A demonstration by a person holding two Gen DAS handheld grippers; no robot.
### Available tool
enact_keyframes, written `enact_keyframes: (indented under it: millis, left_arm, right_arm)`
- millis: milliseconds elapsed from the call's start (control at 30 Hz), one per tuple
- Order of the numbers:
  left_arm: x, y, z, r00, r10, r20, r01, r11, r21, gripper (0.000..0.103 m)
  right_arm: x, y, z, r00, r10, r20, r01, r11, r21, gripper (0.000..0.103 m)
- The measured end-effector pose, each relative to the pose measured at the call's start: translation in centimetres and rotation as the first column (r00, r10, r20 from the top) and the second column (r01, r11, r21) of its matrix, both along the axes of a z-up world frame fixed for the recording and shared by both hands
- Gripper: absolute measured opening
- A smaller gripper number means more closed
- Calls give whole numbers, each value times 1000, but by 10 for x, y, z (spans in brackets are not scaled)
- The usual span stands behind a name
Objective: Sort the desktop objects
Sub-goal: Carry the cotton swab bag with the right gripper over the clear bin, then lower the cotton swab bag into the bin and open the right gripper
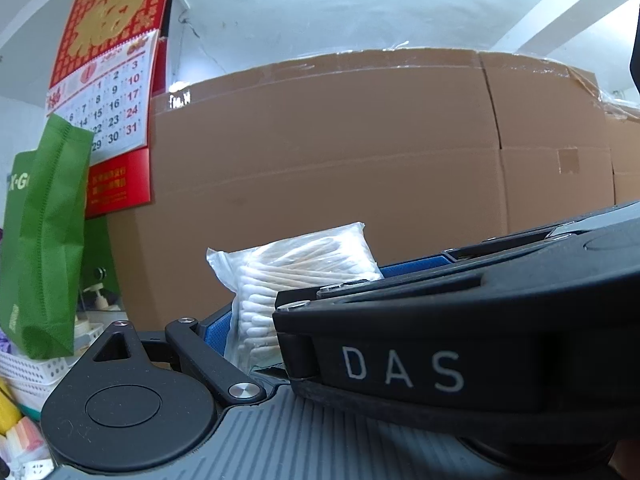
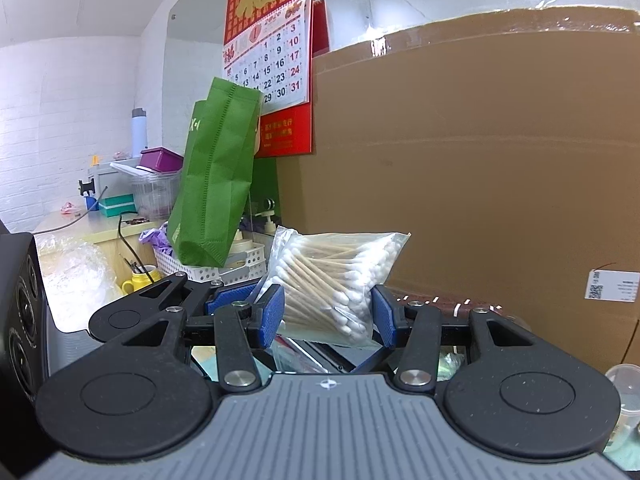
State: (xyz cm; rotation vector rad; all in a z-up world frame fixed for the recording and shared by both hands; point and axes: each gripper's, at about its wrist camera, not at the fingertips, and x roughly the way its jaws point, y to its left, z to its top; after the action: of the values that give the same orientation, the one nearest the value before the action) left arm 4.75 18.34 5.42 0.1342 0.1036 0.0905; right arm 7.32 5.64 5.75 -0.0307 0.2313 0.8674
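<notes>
A clear bag of cotton swabs [image 2: 332,276] is held up in front of a brown cardboard wall. My right gripper [image 2: 328,314] is shut on it, with a blue pad pressing on each side of its lower half. In the left wrist view the same bag [image 1: 304,268] stands ahead, and the black body of the right gripper [image 1: 440,320] crosses the right half of the picture. My left gripper [image 1: 312,320] shows only its left blue pad [image 1: 218,336], which sits at the bag's lower left edge. Its other finger is hidden.
Large cardboard boxes [image 2: 480,160] fill the right and the middle. A green fabric bag [image 2: 216,184] leans over a white basket [image 2: 240,264] on the left, under a red wall calendar [image 2: 272,52]. A yellow mug [image 2: 140,280] stands at lower left. A clear plastic cup [image 2: 624,400] sits at the right edge.
</notes>
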Motion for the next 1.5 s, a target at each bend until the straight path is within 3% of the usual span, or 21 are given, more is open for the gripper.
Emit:
enact_keyframes:
  millis: [367,667,1233,1500]
  left_arm:
    - [47,22,-19,998,-57,-14,57,998,-4,95]
    - [78,28,-57,989,-98,-111,93,994,-52,95]
    - [90,16,-83,965,-128,-228,117,991,-61,95]
    - [101,15,-82,964,-126,-232,116,992,-57,94]
  right_arm:
    - [46,24,-16,997,-62,-45,62,998,-6,55]
    - [80,29,-52,984,-107,-143,100,993,-58,55]
    - [99,18,-81,961,-135,-239,121,990,-75,55]
    - [100,12,-84,958,-137,-251,122,990,-74,55]
